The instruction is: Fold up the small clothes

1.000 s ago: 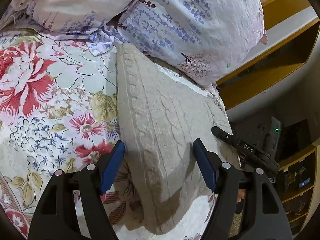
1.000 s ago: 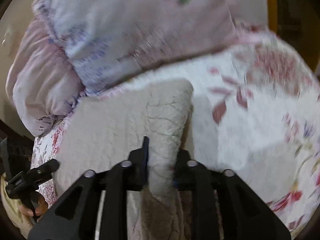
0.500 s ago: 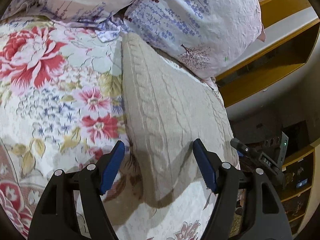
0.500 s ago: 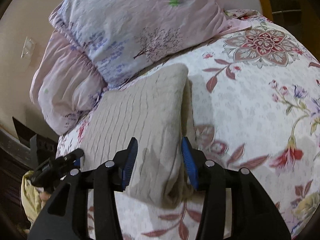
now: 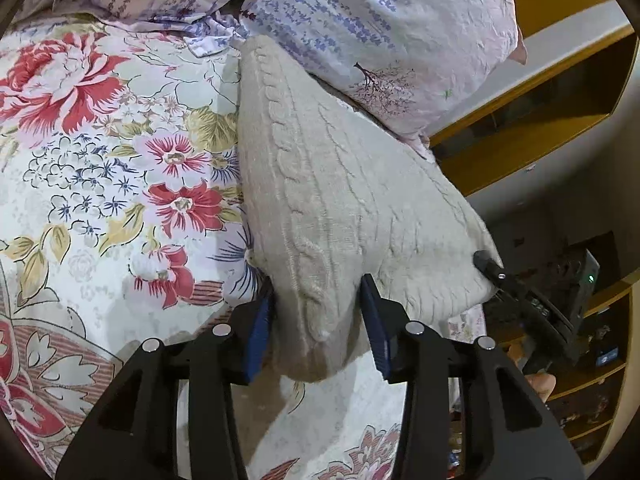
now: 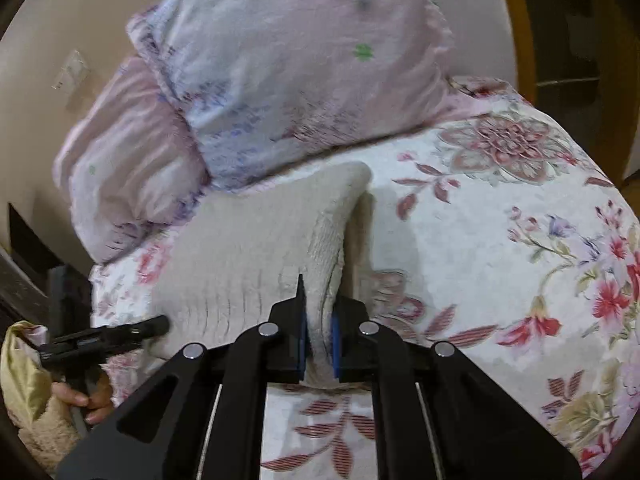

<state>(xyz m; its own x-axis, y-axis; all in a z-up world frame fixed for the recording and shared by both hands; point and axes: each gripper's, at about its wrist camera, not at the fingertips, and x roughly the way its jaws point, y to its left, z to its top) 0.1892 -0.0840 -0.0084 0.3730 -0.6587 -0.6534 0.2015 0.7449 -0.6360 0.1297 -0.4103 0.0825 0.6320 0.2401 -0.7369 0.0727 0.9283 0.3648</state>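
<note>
Sweater: beige cable-knit, folded into a thick oblong; lies flat on floral bedspread, far end against the pillows; near left corner bunched and raised off the bed; near right corner pinched into a narrow upright ridge.

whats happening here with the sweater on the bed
A person is folding a beige knit sweater on a floral bedspread, with a gripper in each hand. The right gripper is shut on a pinched fold at one near corner. The left gripper straddles the other near corner, its jaws closing with the knit between them. Two pillows lie just beyond the sweater.
</note>
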